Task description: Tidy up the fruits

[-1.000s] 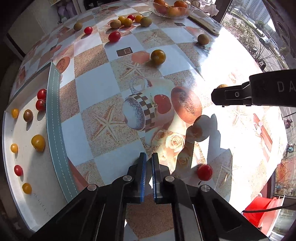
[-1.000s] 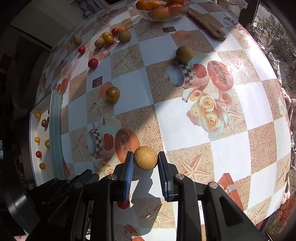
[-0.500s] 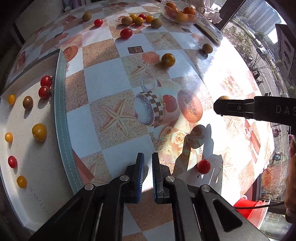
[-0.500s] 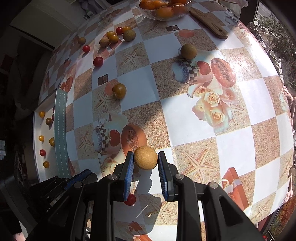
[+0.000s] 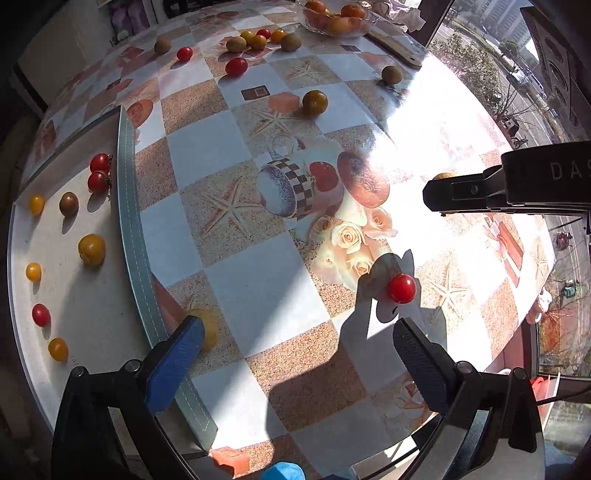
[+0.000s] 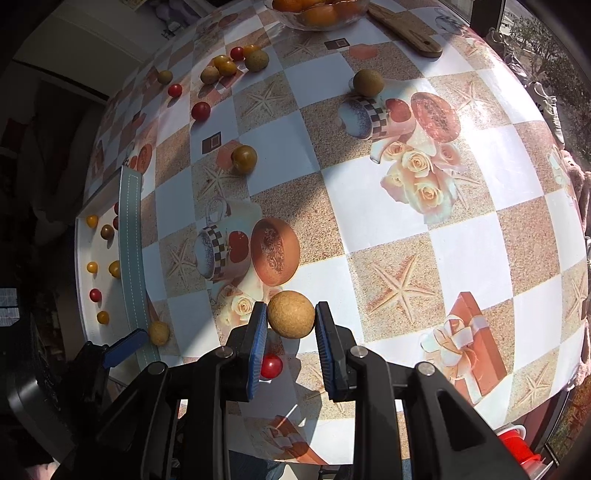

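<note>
My right gripper (image 6: 290, 324) is shut on a tan round fruit (image 6: 291, 314) and holds it above the patterned table; it shows from the side in the left wrist view (image 5: 439, 195). My left gripper (image 5: 297, 345) is open wide and empty. A second tan fruit (image 5: 207, 328) lies by its blue left finger (image 5: 173, 365), also seen in the right wrist view (image 6: 159, 332). A red cherry tomato (image 5: 402, 288) lies just ahead of its right finger. A white tray (image 5: 92, 317) at the left holds several small tomatoes.
Loose fruits lie across the far table: a yellow-brown tomato (image 5: 314, 102), a red tomato (image 5: 236, 67), a green-brown fruit (image 5: 391, 74) and a cluster (image 5: 258, 40). A glass bowl of oranges (image 5: 332, 18) and a wooden board (image 6: 406, 33) stand at the back. The table edge is near right.
My left gripper has opened from shut to wide open, and a tan fruit now lies by its left finger. My right gripper still holds its fruit, little moved.
</note>
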A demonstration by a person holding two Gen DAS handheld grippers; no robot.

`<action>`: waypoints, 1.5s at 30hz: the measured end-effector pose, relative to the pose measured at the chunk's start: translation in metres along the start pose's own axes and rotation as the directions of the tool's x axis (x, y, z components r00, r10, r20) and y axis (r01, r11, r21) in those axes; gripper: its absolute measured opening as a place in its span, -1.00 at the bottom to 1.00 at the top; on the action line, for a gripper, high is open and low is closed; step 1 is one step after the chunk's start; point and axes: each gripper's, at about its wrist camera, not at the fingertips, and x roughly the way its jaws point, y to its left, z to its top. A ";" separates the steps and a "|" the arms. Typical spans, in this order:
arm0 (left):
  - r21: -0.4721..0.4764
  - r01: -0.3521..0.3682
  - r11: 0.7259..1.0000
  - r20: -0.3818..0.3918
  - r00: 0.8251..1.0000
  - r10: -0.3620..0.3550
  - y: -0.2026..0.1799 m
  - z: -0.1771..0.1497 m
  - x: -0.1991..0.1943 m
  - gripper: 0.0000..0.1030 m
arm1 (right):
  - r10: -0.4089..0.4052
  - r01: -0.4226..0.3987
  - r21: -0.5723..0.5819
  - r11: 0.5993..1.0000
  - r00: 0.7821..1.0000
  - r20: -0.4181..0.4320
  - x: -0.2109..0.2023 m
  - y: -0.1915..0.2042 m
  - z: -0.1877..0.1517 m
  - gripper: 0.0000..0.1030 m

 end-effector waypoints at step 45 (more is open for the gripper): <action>0.206 0.016 0.978 -0.087 0.996 0.002 -0.103 0.041 0.032 -0.98 | -0.073 0.061 0.172 0.983 0.995 0.064 -0.064 -0.071 -0.021 -0.44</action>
